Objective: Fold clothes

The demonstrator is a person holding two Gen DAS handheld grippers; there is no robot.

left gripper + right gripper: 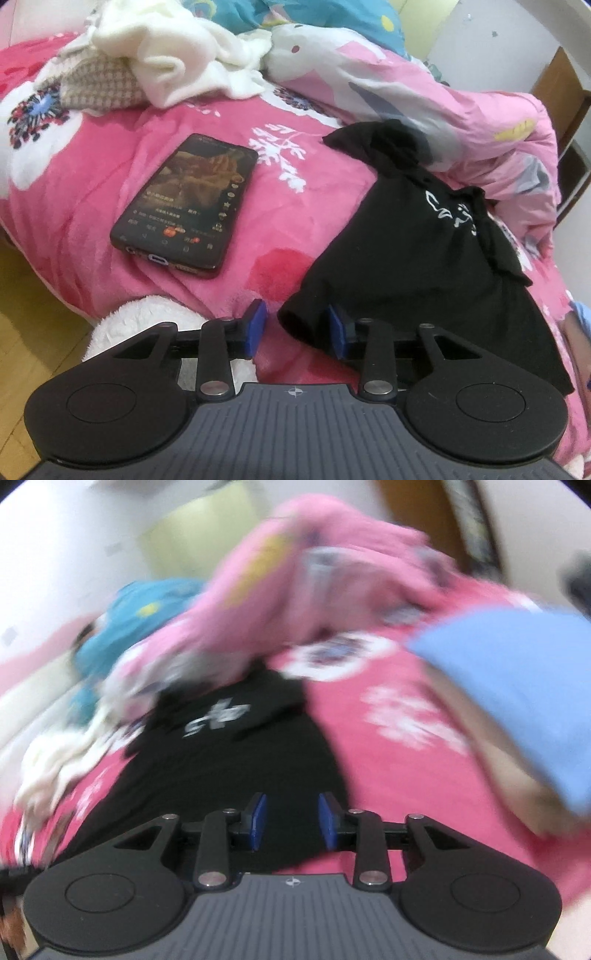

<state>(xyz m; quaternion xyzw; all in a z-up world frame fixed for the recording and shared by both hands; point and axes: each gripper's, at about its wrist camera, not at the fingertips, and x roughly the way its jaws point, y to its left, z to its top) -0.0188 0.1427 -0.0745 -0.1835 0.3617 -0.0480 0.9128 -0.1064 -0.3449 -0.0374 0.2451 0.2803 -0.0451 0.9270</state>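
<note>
A bed fills both views, covered by a bright pink blanket [207, 184] printed with white flowers and sprigs. A paler pink duvet [424, 88] lies bunched along its far right side, with a teal pillow [325, 14] behind it. Pale walls and a wooden piece of furniture [557, 96] stand beyond the bed, and yellowish floor shows at the lower left.

The black T-shirt [406, 243] lies crumpled on the blanket, right of centre in the left wrist view. Its long axis runs from the near edge of the bed away towards the duvet, with the white printed lettering in the farther half and a bunched end touching the duvet. A heap of cream and checked clothes [147, 62] sits well apart at the far left. A dark phone [184, 206] lies face up, screen lit, between that heap and the shirt.

The left gripper [297, 328] has its jaws parted, a near corner of the shirt lying between the blue pads without being pinched. The right gripper [291, 821], in a blurred view, hangs over the shirt's near part with jaws parted on nothing. A blue sleeve [517, 686] crosses at its right.
</note>
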